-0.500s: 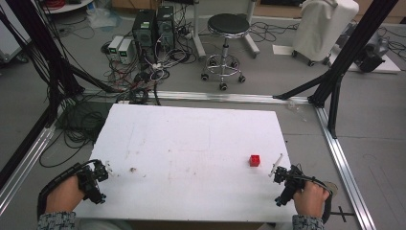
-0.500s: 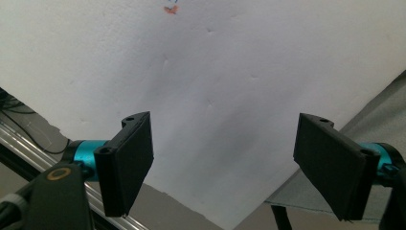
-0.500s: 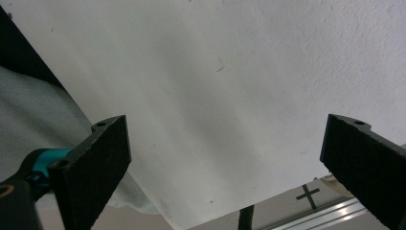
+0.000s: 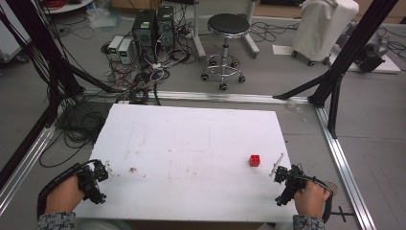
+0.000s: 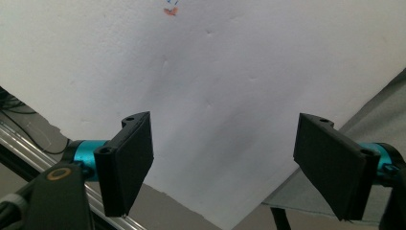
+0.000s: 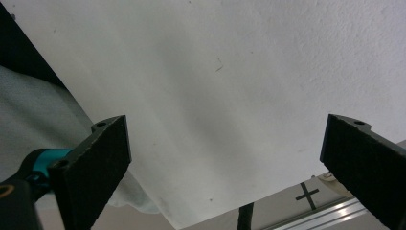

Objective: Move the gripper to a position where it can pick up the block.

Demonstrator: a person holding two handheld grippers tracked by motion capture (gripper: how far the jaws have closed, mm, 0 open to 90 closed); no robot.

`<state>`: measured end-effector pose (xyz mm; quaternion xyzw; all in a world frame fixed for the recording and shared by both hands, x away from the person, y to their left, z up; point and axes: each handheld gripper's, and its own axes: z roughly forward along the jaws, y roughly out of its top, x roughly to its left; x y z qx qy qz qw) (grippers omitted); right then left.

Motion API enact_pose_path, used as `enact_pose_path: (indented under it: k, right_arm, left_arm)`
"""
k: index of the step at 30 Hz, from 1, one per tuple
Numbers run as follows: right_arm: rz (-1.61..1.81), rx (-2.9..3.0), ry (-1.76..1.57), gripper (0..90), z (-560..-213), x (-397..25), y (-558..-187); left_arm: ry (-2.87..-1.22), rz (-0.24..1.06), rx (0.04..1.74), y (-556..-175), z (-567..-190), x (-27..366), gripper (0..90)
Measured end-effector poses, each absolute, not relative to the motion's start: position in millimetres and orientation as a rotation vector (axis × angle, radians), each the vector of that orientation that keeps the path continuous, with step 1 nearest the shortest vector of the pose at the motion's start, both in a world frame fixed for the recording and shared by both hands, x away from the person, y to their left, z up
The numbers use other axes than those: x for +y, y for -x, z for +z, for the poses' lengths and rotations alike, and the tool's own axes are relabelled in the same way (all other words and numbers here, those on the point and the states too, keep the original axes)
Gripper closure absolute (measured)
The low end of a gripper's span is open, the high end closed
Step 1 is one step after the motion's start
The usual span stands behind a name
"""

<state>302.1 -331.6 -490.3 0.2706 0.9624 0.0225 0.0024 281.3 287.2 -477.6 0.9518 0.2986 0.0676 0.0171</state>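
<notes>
A small red cube (image 4: 254, 160) sits on the white foam board (image 4: 191, 143), toward its right side. My right gripper (image 4: 283, 184) rests at the board's front right corner, a short way right of and nearer than the cube. Its jaws stand wide apart, open, over bare board (image 6: 230, 96). My left gripper (image 4: 95, 182) sits at the board's front left corner, far from the cube. Its jaws are also wide apart, open, with only white board (image 5: 220, 96) between them.
A small brownish mark (image 4: 132, 169) lies on the board near the left gripper; an orange and blue mark (image 5: 170, 9) shows ahead in the left gripper view. Aluminium frame rails (image 4: 342, 163) border the board. Beyond stand a stool (image 4: 226, 28), computers (image 4: 153, 26) and cables.
</notes>
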Motion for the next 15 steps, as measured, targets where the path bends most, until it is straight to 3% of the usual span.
enact_pose_path:
  k: [15]
  right_arm:
    - [0.075, 3.003, -0.839, 2.6, -491.4, -332.7, -302.2]
  left_arm:
    - [-2.957, 0.202, 0.935, -281.6, -479.1, 286.7, 21.7]
